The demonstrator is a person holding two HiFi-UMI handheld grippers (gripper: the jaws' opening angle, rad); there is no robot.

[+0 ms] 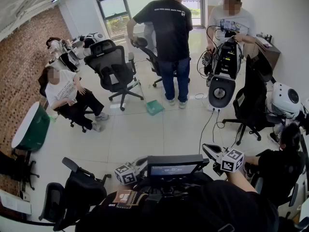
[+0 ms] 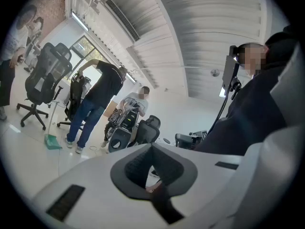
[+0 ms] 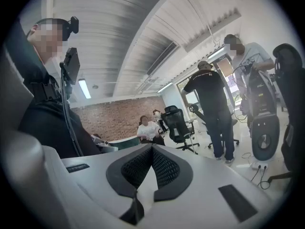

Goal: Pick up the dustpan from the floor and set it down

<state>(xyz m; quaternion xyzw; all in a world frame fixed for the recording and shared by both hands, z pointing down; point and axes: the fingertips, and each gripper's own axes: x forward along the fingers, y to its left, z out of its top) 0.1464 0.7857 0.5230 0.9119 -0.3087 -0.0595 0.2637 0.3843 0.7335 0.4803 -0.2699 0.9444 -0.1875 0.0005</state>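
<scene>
I'm working in an open office that doubles as a robotics lab. Ahead of my jaws lie a white tiled floor (image 1: pixel 140 139), wheeled office chairs (image 1: pixel 113 66) and a table (image 1: pixel 268 50) by the far wall. A brick wall (image 1: pixel 21 66) runs off to their left. Cabled machines (image 1: pixel 225 62) stand ahead to their right, among people (image 1: pixel 169 37).

One green dustpan (image 1: pixel 154 107); two grippers: left gripper (image 2: pixel 151 168), right gripper (image 3: pixel 152 168); two marker cubes (image 1: pixel 126 173) (image 1: pixel 232 160).
</scene>
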